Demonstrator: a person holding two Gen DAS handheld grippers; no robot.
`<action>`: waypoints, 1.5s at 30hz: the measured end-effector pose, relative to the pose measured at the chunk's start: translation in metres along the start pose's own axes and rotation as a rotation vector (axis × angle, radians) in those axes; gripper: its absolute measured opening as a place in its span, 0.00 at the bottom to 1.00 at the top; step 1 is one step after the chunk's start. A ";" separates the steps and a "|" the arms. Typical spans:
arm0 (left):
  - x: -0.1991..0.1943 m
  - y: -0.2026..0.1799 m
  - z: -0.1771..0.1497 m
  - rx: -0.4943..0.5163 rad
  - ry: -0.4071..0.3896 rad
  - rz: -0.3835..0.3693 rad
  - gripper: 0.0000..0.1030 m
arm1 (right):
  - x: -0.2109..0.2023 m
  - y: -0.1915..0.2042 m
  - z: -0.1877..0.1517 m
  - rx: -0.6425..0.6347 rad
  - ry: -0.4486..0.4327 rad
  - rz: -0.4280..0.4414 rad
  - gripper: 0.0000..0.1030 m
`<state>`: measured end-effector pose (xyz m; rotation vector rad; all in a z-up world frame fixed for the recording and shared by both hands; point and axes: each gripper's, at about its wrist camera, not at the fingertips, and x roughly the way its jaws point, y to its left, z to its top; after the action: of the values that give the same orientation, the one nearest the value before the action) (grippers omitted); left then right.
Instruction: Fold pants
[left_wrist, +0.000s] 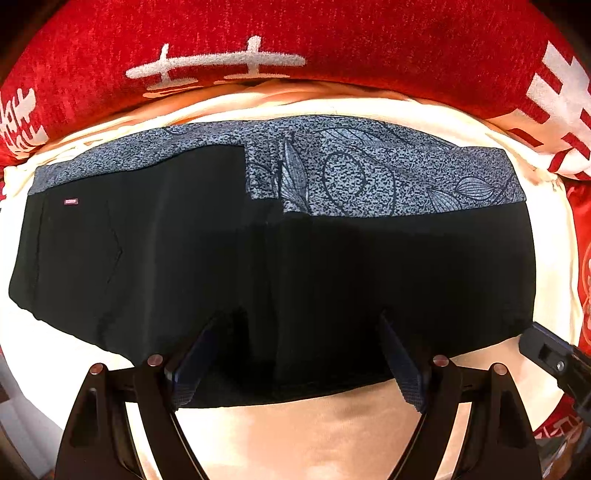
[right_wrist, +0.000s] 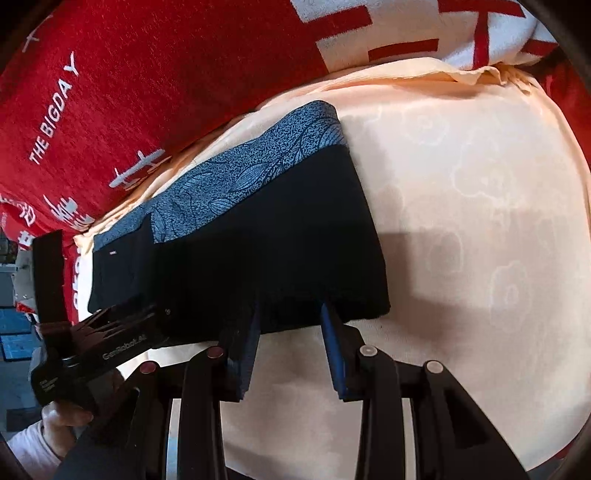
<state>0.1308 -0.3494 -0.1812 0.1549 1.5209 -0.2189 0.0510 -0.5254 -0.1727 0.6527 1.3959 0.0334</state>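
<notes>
Left gripper (left_wrist: 299, 354) stands wide open at the lower centre of its own view, both fingers over the near edge of the pants (left_wrist: 258, 266); whether the pads touch the cloth cannot be told, and nothing is clamped between them. Right gripper (right_wrist: 291, 332) is likewise spread apart at the lower centre of its view, its fingertips at the near hem of the pants (right_wrist: 258, 251) close to the garment's right corner, holding nothing.

Pants lie folded into a flat rectangular bundle on a cream sheet (left_wrist: 332, 435). In the left wrist view the long axis runs left to right across the middle of the frame. A grey patterned band (left_wrist: 351, 170) lies along the far edge, toward the top of the frame; a small pink label (left_wrist: 71, 201) sits at the left end. In the right wrist view the long axis runs diagonally from lower left to upper right.

Red blanket (left_wrist: 332, 40) with white lettering borders the sheet along the top of both views.
</notes>
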 end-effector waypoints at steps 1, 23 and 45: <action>-0.002 0.003 0.000 -0.011 -0.012 0.019 0.84 | -0.002 -0.001 -0.002 0.002 -0.001 0.007 0.36; -0.033 0.007 -0.054 -0.134 -0.023 -0.015 0.84 | -0.025 -0.019 -0.037 -0.039 0.079 0.057 0.36; -0.056 0.142 -0.081 -0.102 -0.062 -0.137 0.84 | 0.022 0.104 -0.083 -0.100 0.130 -0.024 0.59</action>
<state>0.0839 -0.1897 -0.1345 -0.0370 1.4782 -0.2522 0.0160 -0.3969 -0.1490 0.5583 1.5172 0.1274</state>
